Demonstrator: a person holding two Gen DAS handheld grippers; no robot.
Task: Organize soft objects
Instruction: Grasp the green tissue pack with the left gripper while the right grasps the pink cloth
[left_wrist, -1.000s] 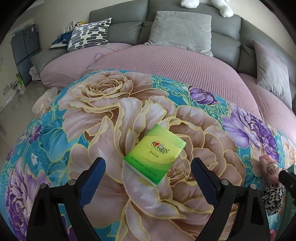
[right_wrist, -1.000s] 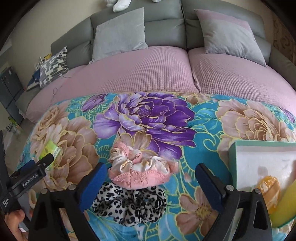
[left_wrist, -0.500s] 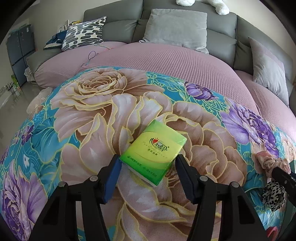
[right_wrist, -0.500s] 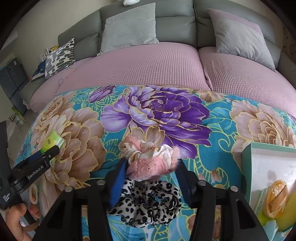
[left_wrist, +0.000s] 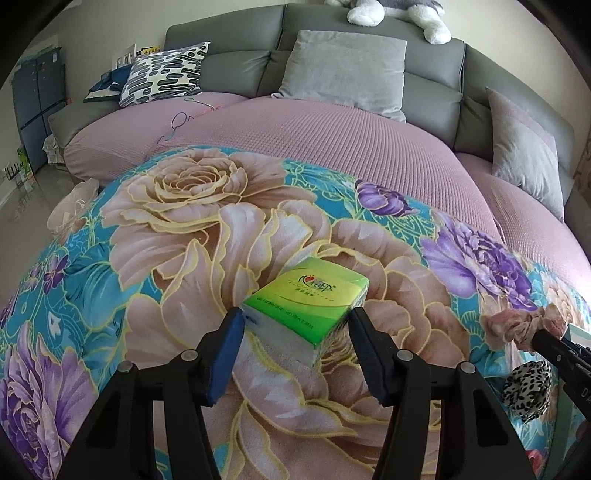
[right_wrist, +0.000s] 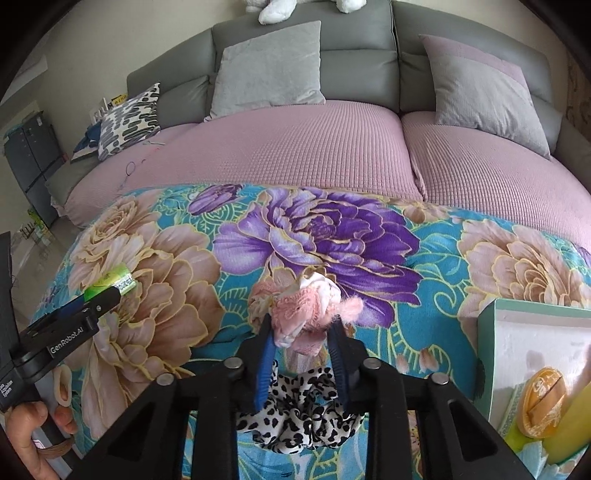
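My left gripper is shut on a green tissue pack, which is tilted with its near end raised off the floral blanket. My right gripper is shut on a pink and white scrunchie, bunched between the blue pads and held just above the blanket. A leopard-print scrunchie lies on the blanket under the right gripper's frame. In the right wrist view the left gripper and the tissue pack show at the far left. In the left wrist view the pink scrunchie shows at the right edge.
A teal-rimmed white box at the right holds an orange round item and a yellow item. Behind the blanket lies a pink mattress cover, with grey cushions, a patterned pillow and a grey sofa back.
Both grippers closed from wide open: the left onto the tissue pack, tilting it up, the right onto the pink scrunchie, bunching and lifting it off the leopard one.
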